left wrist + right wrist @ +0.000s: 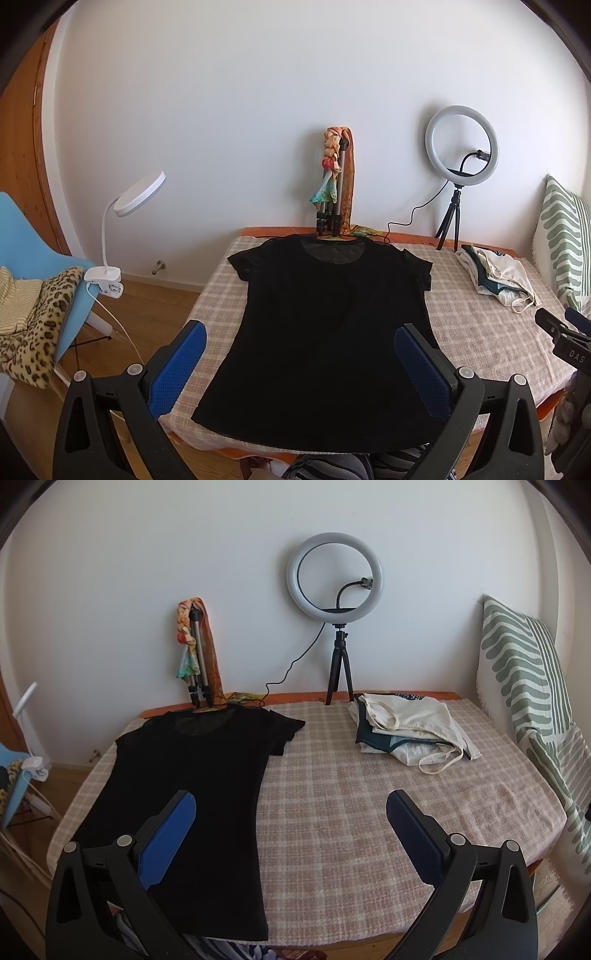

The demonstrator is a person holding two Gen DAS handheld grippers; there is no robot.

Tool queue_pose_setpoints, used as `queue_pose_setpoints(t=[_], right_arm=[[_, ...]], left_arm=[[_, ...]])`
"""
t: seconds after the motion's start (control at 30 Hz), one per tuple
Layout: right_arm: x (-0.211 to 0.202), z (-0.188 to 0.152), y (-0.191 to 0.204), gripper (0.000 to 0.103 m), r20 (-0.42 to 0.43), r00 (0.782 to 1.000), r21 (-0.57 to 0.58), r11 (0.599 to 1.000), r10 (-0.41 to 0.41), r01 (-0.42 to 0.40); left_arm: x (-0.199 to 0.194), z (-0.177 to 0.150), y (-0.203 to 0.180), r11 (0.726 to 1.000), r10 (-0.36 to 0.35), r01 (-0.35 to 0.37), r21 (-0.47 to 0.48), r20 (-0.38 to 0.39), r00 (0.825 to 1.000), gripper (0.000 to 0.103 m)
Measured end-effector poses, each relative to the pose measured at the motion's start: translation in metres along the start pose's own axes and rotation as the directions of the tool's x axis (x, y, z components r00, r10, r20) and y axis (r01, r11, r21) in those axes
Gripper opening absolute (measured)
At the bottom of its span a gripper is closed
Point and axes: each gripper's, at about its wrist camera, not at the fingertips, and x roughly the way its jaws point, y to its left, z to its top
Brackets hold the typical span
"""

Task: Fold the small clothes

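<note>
A black T-shirt (325,332) lies flat on the checked tablecloth (491,332), neck toward the wall, hem at the near edge. It also shows in the right wrist view (192,794) on the table's left half. My left gripper (301,336) is open and empty, held above the shirt's lower part, its blue pads either side of it. My right gripper (291,808) is open and empty, held above the near table, its left finger over the shirt's right side. The right gripper's body shows at the right edge of the left wrist view (565,339).
A pile of light clothes (402,727) lies at the back right of the table. A ring light on a tripod (336,579) and a folded tripod with a scarf (195,657) stand by the wall. A striped cushion (528,694) is at right; a blue chair (33,258) and clip lamp (122,229) at left.
</note>
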Motion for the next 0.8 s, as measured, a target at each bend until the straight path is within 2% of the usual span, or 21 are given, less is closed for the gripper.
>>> queue_pose_setpoints(t=[0.8], right_arm=[[0.0056,-0.0002,-0.0042,0.103,-0.022,1.000,0.015,1.000,-0.005,0.005]], left_arm=[[0.0035,0.0032,-0.0059,1.000,0.000,0.000,0.010,-0.002,1.000,0.103]])
